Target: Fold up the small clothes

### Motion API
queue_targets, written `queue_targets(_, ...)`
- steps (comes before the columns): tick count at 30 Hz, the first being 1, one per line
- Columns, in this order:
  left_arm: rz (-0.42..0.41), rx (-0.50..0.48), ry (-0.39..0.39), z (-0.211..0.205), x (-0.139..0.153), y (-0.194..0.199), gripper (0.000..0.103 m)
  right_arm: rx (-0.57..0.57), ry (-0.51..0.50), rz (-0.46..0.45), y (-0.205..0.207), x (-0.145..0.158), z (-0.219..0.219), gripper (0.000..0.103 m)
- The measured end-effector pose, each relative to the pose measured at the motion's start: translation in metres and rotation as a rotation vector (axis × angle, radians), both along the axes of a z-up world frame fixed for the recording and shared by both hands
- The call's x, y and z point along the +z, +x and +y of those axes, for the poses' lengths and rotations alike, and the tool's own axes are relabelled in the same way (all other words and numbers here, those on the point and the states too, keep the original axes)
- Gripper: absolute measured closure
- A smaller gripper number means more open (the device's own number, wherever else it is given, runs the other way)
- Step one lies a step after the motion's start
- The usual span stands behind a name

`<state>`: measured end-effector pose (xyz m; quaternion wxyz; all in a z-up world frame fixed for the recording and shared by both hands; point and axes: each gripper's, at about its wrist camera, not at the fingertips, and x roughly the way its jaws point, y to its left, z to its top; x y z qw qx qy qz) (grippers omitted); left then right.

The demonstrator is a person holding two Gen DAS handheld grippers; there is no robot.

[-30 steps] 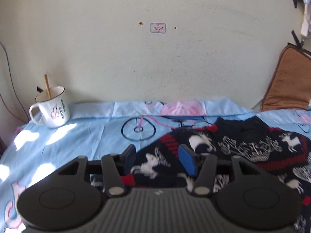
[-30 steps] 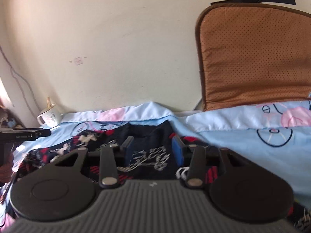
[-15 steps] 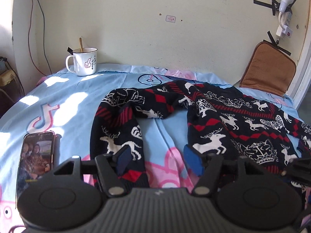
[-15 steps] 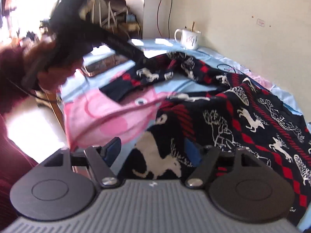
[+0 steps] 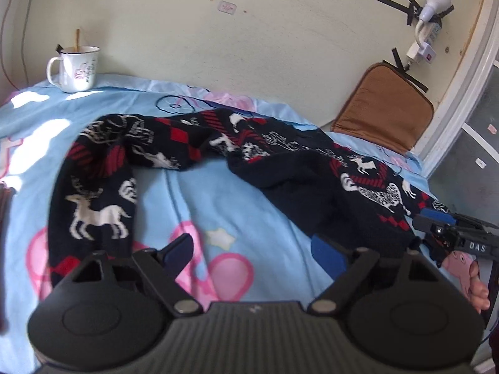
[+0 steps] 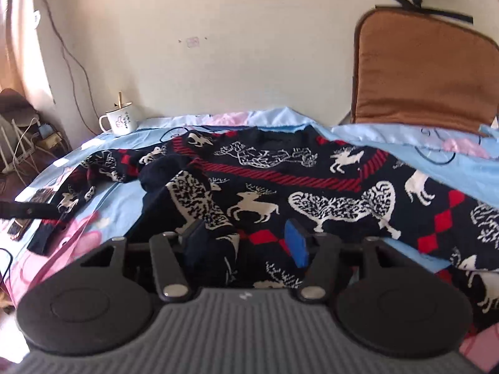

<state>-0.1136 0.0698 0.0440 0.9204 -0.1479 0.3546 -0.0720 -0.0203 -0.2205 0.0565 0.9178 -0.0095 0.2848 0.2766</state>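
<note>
A black sweater with red and white reindeer patterns (image 5: 280, 168) lies spread on the blue cartoon bedsheet (image 5: 199, 205), one sleeve (image 5: 93, 205) curling to the near left. My left gripper (image 5: 254, 251) is open and empty above bare sheet between the sleeve and the body. My right gripper (image 6: 248, 241) is open low over the sweater's body (image 6: 312, 193), with fabric lying between its jaws. The right gripper also shows at the right edge of the left wrist view (image 5: 443, 227).
A white mug with a stick (image 5: 76, 68) stands at the far left by the wall. A brown cushion (image 5: 383, 109) leans at the far right. A phone (image 6: 23, 224) lies on the bed's left side. Cables and clutter (image 6: 28, 137) sit beyond the left edge.
Both grippers pulled back from the wall end over the last second. The right one swung back to face the wall and now sits low over the sweater body. The left moved slightly closer in.
</note>
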Motion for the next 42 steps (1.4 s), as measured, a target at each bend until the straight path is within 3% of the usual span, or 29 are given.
queue_targets(4,0.034,-0.086,-0.054,-0.03,-0.001,0.027,0.015,0.079,0.0,-0.095,-0.042,0.004,-0.003,0.032)
queue_targets(8,0.034,-0.185,-0.075,-0.062,0.003,0.048,0.005,0.129,0.025,-0.075,-0.059,-0.004,-0.002,0.026)
queue_targets(10,0.065,-0.21,-0.043,-0.082,-0.002,0.062,0.01,0.137,0.041,-0.047,-0.063,-0.011,-0.002,0.025)
queue_targets(11,0.085,-0.229,-0.042,-0.09,-0.006,0.068,0.017,0.134,0.05,-0.029,-0.063,-0.015,-0.003,0.024)
queue_targets(13,0.15,-0.281,-0.035,-0.104,-0.017,0.078,0.087,0.137,0.074,0.016,-0.065,-0.022,0.001,0.023)
queue_targets(14,0.176,-0.276,-0.015,-0.107,-0.02,0.081,0.093,0.145,0.083,0.033,-0.065,-0.025,0.002,0.023)
queue_targets(18,0.125,-0.259,-0.062,-0.079,0.0,0.055,0.096,0.191,0.062,0.034,-0.07,-0.029,0.009,0.021)
queue_targets(23,0.012,-0.123,0.003,-0.001,0.046,-0.038,0.096,0.215,0.086,-0.001,-0.072,-0.018,-0.011,0.02)
queue_targets(25,0.036,-0.037,0.02,0.028,0.049,-0.075,0.096,0.172,0.107,0.028,-0.069,-0.017,-0.029,0.02)
queue_targets(28,0.124,0.049,0.015,0.049,0.03,-0.11,0.096,0.08,0.156,0.113,-0.069,-0.023,-0.057,0.02)
queue_targets(31,0.203,0.068,-0.001,0.049,-0.003,-0.117,0.096,0.032,0.259,0.247,-0.073,-0.038,-0.078,0.022)
queue_targets(34,0.223,0.059,-0.004,0.041,-0.022,-0.109,0.096,0.017,0.266,0.314,-0.087,-0.05,-0.079,0.034)
queue_targets(42,0.214,0.012,0.025,0.039,-0.019,-0.105,0.096,0.046,0.278,0.257,-0.13,-0.059,-0.047,0.035)
